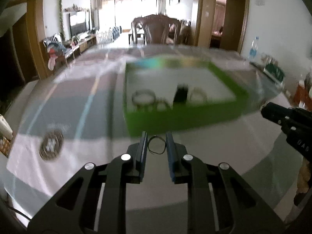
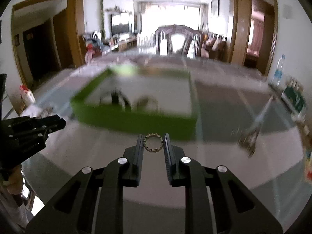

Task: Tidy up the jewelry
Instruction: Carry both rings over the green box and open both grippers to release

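Note:
My left gripper [image 1: 156,143] is shut on a thin dark wire ring [image 1: 157,144], held above the glass table just short of the green box [image 1: 175,120]. My right gripper [image 2: 152,142] is shut on a gold beaded ring [image 2: 152,142], also just in front of the green box [image 2: 136,121]. The box has a white floor with several rings [image 1: 143,97] and a small black block [image 1: 181,94] inside; all blurred. Each gripper shows at the edge of the other's view: the right one [image 1: 288,122], the left one [image 2: 35,128].
A round dark medallion [image 1: 51,145] lies on the table to the left. A blurred ornament [image 2: 248,142] lies to the right. A wooden chair [image 1: 156,29] stands beyond the far table edge. Bottles and a green packet [image 1: 273,72] sit at the right edge.

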`<state>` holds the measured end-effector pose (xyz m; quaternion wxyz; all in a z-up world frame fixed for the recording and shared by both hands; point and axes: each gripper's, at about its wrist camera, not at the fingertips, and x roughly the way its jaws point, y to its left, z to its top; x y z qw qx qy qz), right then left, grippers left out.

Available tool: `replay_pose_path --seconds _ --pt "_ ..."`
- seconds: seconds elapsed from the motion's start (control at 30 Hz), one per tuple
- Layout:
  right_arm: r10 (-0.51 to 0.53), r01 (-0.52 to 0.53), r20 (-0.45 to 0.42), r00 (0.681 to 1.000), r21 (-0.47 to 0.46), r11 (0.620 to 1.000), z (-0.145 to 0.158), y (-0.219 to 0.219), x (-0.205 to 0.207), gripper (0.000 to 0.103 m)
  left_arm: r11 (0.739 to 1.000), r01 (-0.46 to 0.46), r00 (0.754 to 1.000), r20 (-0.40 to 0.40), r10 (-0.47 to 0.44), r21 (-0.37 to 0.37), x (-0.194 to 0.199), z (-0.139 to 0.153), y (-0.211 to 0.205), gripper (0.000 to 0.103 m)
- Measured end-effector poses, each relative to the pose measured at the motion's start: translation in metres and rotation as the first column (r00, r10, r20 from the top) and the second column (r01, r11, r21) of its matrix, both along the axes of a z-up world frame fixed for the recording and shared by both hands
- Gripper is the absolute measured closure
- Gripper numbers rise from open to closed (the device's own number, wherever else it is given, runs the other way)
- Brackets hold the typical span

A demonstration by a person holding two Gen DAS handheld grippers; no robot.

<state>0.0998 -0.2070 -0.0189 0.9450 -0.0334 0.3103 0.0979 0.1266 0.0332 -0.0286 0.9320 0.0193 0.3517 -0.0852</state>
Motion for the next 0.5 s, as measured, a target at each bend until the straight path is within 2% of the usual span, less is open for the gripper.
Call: replay_pose_path --seconds 0.1,0.2,0.3,0.4,0.5 --pt "-0.015 0.015 0.072 0.997 0.004 1.000 0.032 0.001 0.017 0.082 1.000 -0.010 0.999 0.038 0.009 0.014 0.025 0.026 -0.004 0.084" --pt "-0.042 0.041 0.082 0.996 0.002 0.999 0.043 0.005 0.052 0.082 0.999 -0.031 0.998 0.047 0.029 0.033 0.055 0.035 -0.012 0.084" --pt "-0.061 0.062 0.017 0.998 -0.019 0.998 0.022 0.011 0.094 0.082 0.996 -0.065 0.998 0.030 0.063 0.069 0.093 0.022 -0.023 0.084" --pt "-0.087 0.087 -0.103 0.991 -0.009 0.996 -0.015 0.010 0.130 0.082 0.991 -0.083 0.996 -0.026 0.086 0.105 0.123 -0.001 -0.027 0.084" --pt "-0.102 0.103 -0.133 0.986 0.003 0.995 -0.037 0.010 0.140 0.082 0.992 -0.100 0.990 -0.091 0.106 0.076 0.141 -0.020 -0.022 0.084"
